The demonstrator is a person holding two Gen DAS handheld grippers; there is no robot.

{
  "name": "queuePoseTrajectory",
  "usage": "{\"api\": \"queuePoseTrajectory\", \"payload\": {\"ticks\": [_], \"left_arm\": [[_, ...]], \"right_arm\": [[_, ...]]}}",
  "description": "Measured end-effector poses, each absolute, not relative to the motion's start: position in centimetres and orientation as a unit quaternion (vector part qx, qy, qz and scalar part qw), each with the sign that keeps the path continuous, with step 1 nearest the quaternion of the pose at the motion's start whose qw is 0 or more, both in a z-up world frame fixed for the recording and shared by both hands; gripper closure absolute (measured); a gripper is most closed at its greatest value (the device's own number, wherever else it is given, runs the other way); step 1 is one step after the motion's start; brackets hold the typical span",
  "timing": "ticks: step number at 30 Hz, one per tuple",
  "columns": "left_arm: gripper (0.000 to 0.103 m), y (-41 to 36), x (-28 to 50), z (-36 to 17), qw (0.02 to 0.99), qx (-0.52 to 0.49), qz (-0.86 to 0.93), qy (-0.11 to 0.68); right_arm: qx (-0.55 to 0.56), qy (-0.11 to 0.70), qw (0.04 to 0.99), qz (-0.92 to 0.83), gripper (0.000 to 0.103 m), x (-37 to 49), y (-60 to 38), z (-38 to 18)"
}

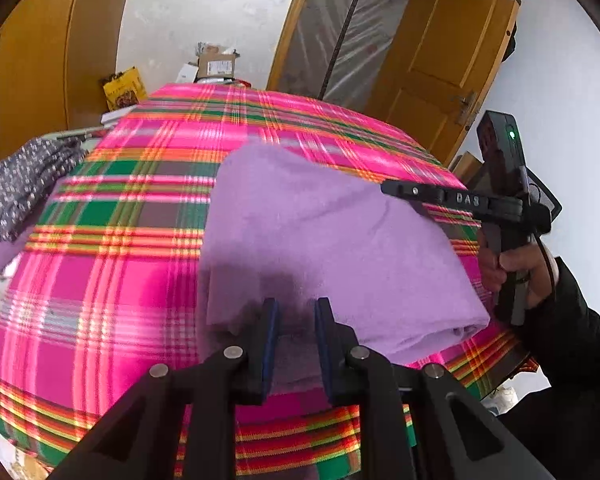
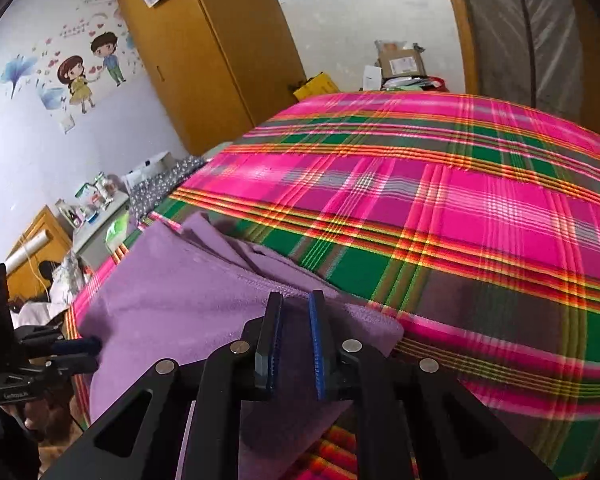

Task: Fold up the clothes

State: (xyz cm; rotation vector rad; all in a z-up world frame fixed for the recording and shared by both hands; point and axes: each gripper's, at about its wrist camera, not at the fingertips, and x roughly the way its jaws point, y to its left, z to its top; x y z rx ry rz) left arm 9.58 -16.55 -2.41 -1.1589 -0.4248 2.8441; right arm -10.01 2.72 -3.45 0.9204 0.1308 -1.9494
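Observation:
A folded purple garment [image 1: 320, 240] lies on the bed's pink plaid cover [image 1: 120, 280], near the front edge. My left gripper [image 1: 296, 312] is at the garment's near edge with its jaws a little apart and purple cloth between them. It also shows in the right wrist view [image 2: 80, 352] at the garment's left edge. My right gripper [image 2: 294, 308] is over the garment [image 2: 172, 304] with its jaws narrowly apart and cloth between the pads. In the left wrist view it [image 1: 388, 190] reaches in from the right above the garment's far right side.
A grey patterned cloth [image 1: 24, 184] lies at the bed's left side on another purple piece [image 1: 0, 248]. Yellow wardrobes [image 2: 204, 52], a door [image 1: 440, 60] and boxes [image 1: 216, 66] stand beyond the bed. A cluttered side table [image 2: 100, 216] stands on the left.

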Motion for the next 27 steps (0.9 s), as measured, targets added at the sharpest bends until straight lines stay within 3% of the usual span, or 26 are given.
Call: {"api": "queuePoseTrajectory", "payload": {"ticks": [5, 7, 13, 17, 21, 27], "left_arm": [[0.083, -16.7, 6.8, -0.6, 0.000, -0.363, 0.925, -0.110], [0.080, -16.6, 5.4, -0.2, -0.004, -0.361, 0.927, -0.096], [0.079, -16.7, 0.2, -0.4, 0.021, -0.377, 0.923, -0.070], [0.080, -18.7, -2.6, -1.6, 0.015, -0.392, 0.915, -0.094], [0.092, -20.5, -3.0, -2.9, 0.022, -0.378, 0.917, -0.122], [0.099, -23.6, -2.1, -4.2, 0.053, -0.354, 0.910, -0.212]], "right_arm": [[0.361, 0.061, 0.480, -0.797, 0.071, -7.8, 3.3, -2.6], [0.358, 0.057, 0.485, -0.796, 0.069, -7.0, 3.7, -2.4], [0.354, 0.061, 0.483, -0.799, 0.069, -5.6, 4.0, -2.4], [0.354, 0.070, 0.477, -0.801, 0.071, -5.7, 3.8, -2.7], [0.365, 0.075, 0.472, -0.799, 0.071, -6.1, 3.4, -3.7], [0.377, 0.069, 0.472, -0.794, 0.071, -6.7, 3.0, -4.2]]}}
